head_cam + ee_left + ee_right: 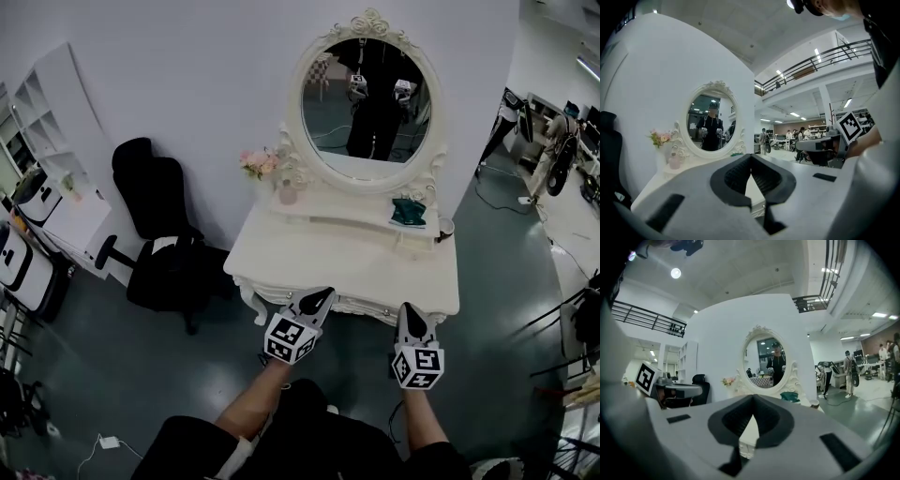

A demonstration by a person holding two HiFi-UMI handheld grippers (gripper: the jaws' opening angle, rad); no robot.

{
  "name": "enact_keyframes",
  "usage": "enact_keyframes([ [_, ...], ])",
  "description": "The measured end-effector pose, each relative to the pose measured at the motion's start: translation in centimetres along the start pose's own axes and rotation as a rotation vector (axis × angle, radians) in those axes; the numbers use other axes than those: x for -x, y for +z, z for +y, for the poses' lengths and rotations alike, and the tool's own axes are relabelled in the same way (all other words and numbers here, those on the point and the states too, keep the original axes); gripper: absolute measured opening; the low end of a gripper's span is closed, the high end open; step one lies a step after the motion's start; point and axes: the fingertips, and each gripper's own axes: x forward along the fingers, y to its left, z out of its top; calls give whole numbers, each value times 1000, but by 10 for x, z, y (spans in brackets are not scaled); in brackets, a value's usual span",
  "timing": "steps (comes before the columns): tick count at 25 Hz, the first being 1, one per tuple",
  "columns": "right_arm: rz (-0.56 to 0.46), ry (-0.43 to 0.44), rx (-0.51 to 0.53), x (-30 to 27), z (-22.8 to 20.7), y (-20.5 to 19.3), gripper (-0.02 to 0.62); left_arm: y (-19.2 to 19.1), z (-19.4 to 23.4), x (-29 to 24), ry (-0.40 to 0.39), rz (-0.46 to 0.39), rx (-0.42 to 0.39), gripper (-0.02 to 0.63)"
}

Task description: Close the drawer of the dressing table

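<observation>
grey-floored open hall, white partition wall (187, 75) behind.
left gripper (751, 158): jaws pressed together, nothing between them.
right gripper (752, 399): jaws likewise together, empty.
both point level at the front apron (361, 305) of the dressing table (281, 258), tips just at its edge; contact cannot be told.
drawer: set in that front. nothing stands out past the apron, so it looks pushed home or nearly so, with at most a last press left.
table: white, carved; oval mirror (370, 98) above; pink flowers (258, 164) and teal item (409, 211) on its shelf (347, 208).
black chair (155, 234) near its left side.
</observation>
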Motion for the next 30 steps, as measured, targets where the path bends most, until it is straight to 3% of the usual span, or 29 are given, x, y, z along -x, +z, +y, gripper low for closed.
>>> enact_keyframes([
  [9,27,2,-5,-77,-34,-7,3,-2,47,-68,8,-2,9,5],
  [23,24,-63,-4,-265,-78,21,2,12,184,-213,-78,11,-9,5],
  [30,27,-81,-1,-322,-92,24,2,10,231,-256,-97,18,1,5],
])
